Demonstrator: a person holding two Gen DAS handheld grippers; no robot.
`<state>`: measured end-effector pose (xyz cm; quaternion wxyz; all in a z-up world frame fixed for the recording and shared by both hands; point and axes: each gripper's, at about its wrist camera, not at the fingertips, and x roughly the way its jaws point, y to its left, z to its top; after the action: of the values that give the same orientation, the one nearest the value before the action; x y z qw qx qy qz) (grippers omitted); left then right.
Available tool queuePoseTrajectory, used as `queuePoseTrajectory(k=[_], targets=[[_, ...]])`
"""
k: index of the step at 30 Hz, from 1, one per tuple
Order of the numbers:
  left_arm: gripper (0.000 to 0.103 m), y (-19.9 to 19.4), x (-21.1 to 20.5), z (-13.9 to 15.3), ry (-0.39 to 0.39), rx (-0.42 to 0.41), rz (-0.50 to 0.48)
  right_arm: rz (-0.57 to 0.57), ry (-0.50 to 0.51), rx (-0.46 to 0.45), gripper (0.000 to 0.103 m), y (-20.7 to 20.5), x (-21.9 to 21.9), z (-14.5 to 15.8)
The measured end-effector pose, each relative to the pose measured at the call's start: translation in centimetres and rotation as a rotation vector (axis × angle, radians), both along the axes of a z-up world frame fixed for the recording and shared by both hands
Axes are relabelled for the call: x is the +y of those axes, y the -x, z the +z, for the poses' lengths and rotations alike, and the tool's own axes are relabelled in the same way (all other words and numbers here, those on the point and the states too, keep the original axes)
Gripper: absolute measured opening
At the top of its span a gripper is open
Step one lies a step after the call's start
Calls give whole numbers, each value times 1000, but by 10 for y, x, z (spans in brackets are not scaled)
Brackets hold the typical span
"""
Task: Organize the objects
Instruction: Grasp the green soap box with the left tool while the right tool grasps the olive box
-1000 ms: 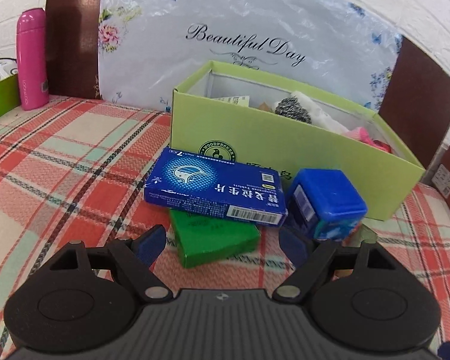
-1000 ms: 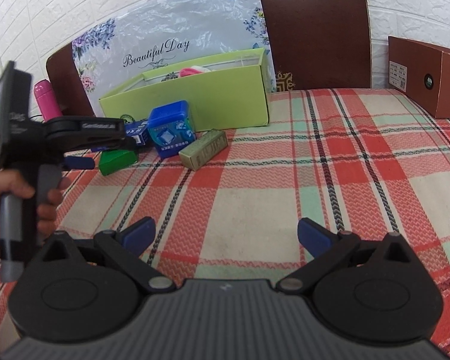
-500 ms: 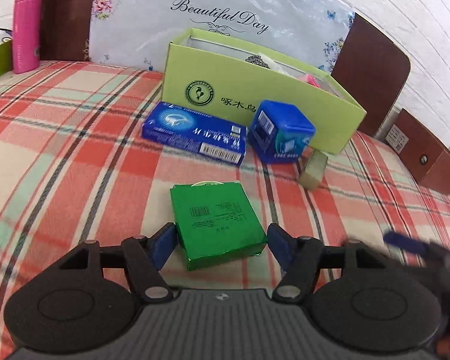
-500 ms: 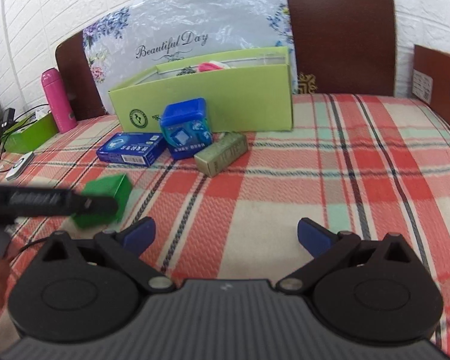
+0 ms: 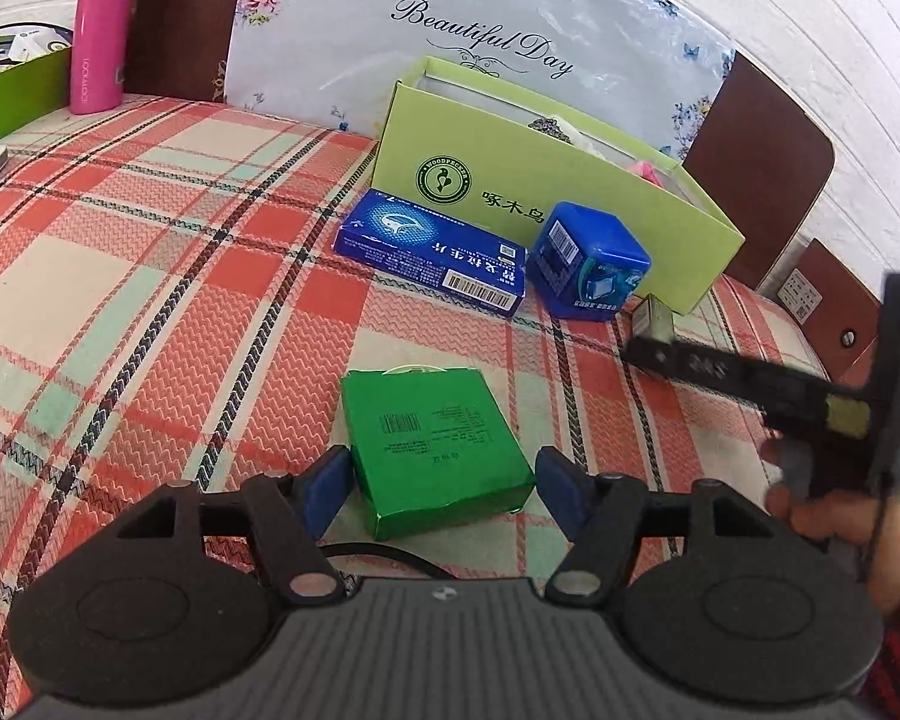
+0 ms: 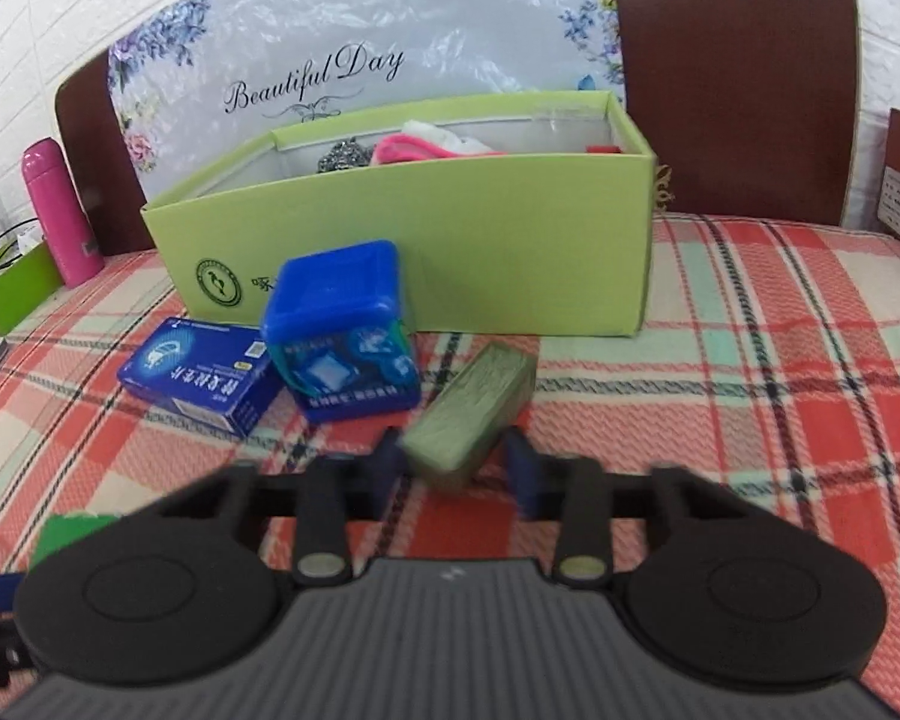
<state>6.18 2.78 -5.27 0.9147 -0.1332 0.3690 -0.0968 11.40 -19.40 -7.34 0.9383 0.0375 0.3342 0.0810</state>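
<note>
Right claw (image 6: 453, 468) closing around olive box (image 6: 471, 414).

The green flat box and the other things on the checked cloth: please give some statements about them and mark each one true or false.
1. The green flat box lies between the left claw's fingers. True.
2. The blue cube container is inside the light green open box. False: it stands on the cloth in front of it.
3. The right claw is closing around the olive bar. True.
4. The pink bottle lies on its side. False: it stands upright.
</note>
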Motion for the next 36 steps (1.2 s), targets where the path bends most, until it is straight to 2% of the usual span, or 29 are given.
queuePoseTrajectory(k=[2,6,11,12,13,15,20,27,36], targets=[[70,-1,-2,1,-10,-1,-7,54,10,-4,22,21,-8,0],[69,0,-15,2,-26,-3,-64,114,99,-9,22,71,-17,2],[70,8,-37,3,-38,-8,-160,126,97,7,24,113,-23,6],[70,9,-42,3,-57,-10,-161,120,91,6,25,115,-23,7],[71,8,-47,3,-79,-11,-154,115,89,3,32,116,-23,7],[72,4,-51,3,-95,-3,-138,109,93,-4,40,115,-22,8],[72,-9,-55,6,-111,31,-96,115,93,-1,41,109,-15,7],[71,-10,-62,4,-160,19,-98,118,100,2,45,108,-9,5],[71,-10,-61,4,-148,19,-94,104,103,2,45,102,-6,4]])
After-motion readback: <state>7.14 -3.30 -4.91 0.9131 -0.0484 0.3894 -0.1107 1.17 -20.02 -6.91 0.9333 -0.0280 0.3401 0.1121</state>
